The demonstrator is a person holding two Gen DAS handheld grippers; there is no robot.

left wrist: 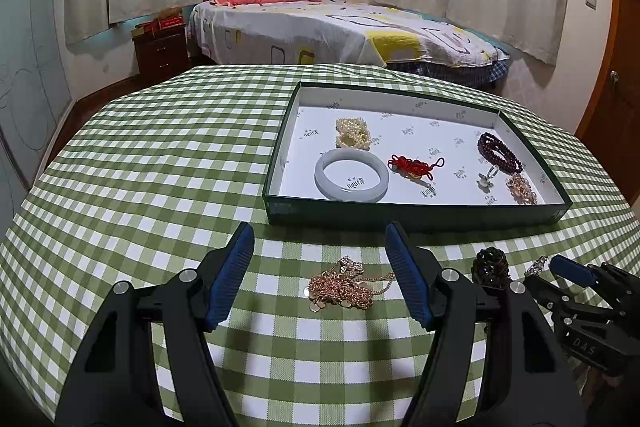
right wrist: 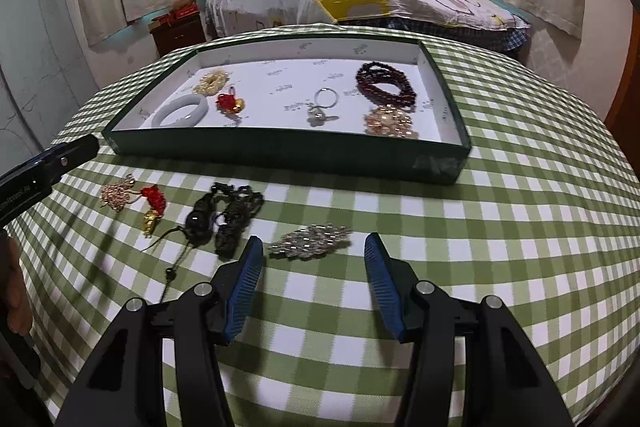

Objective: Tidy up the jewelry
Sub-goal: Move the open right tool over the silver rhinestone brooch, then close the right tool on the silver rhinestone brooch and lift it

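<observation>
While both grippers hang over the checked tablecloth (right wrist: 500,267), neither holds anything. The left gripper (left wrist: 320,263) has its jaws wide apart, and a gold chain (left wrist: 346,287) lies heaped on the cloth between and just ahead of them. The right gripper (right wrist: 314,267) is likewise spread open, with a silver brooch (right wrist: 310,241) lying just ahead of its fingertips.

Left of the brooch, in the right wrist view, sit a tangle of black beads (right wrist: 224,215) and a red tassel charm (right wrist: 154,209) touching a small gold cluster. Beyond them all stands the green tray (right wrist: 280,157), already holding a pale bangle (left wrist: 351,179), a pearl bracelet (left wrist: 353,135), a red knot (left wrist: 414,166), a key ring (right wrist: 325,103), dark red beads (right wrist: 384,83) and what looks like a gold bead piece (right wrist: 391,123), though blur leaves that uncertain.

I judge the gold chain light, limp and slippery: it will sag and trail when lifted, so the jaws should close on the thickest part of the heap, not a stray loop. The brooch looks stiff and flat, best pinched across its narrow width, gently, as its stones may be fragile.
</observation>
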